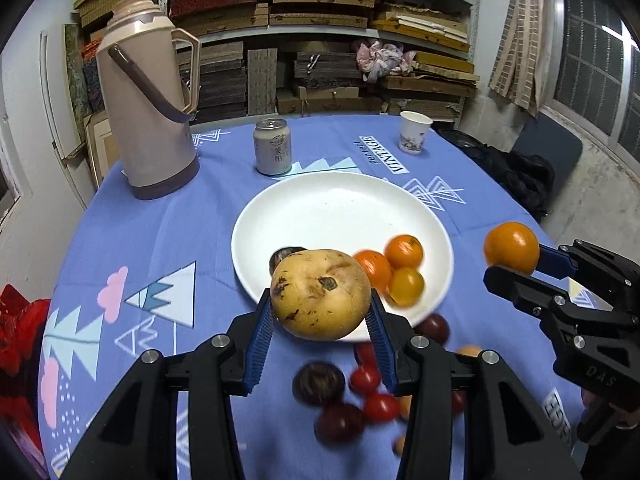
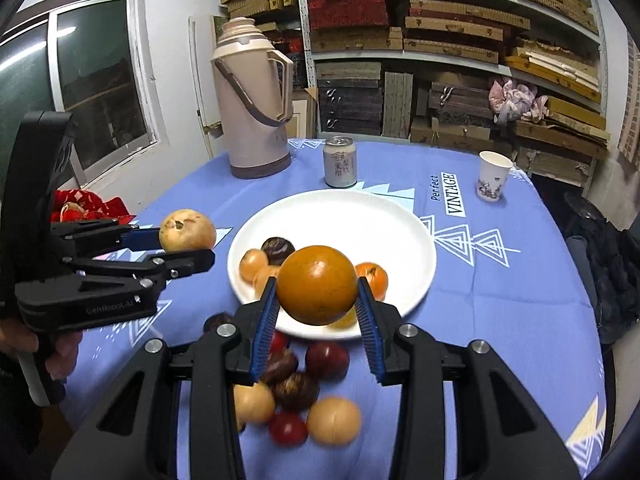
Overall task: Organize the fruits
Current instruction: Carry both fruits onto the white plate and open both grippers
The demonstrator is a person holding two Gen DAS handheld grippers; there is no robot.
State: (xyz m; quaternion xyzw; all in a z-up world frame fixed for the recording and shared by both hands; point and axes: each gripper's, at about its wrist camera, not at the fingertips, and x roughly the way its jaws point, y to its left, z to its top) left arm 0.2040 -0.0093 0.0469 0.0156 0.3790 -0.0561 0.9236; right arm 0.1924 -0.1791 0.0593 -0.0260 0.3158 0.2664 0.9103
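Note:
My left gripper (image 1: 320,312) is shut on a yellow-brown pear (image 1: 320,294) and holds it above the near rim of a white plate (image 1: 340,208). My right gripper (image 2: 318,306) is shut on an orange (image 2: 317,284), also above the near rim of the plate (image 2: 360,224). The plate holds several small orange fruits (image 1: 404,250) and a dark one (image 2: 277,249). Loose red, dark and tan fruits (image 2: 304,396) lie on the blue cloth in front of the plate. Each gripper shows in the other's view, the left with its pear (image 2: 187,236) and the right with its orange (image 1: 511,247).
A beige thermos (image 1: 148,104), a drink can (image 1: 273,146) and a paper cup (image 1: 415,132) stand behind the plate on the round table. A red cloth (image 1: 16,320) lies at the left edge. Shelves of boxes fill the back wall.

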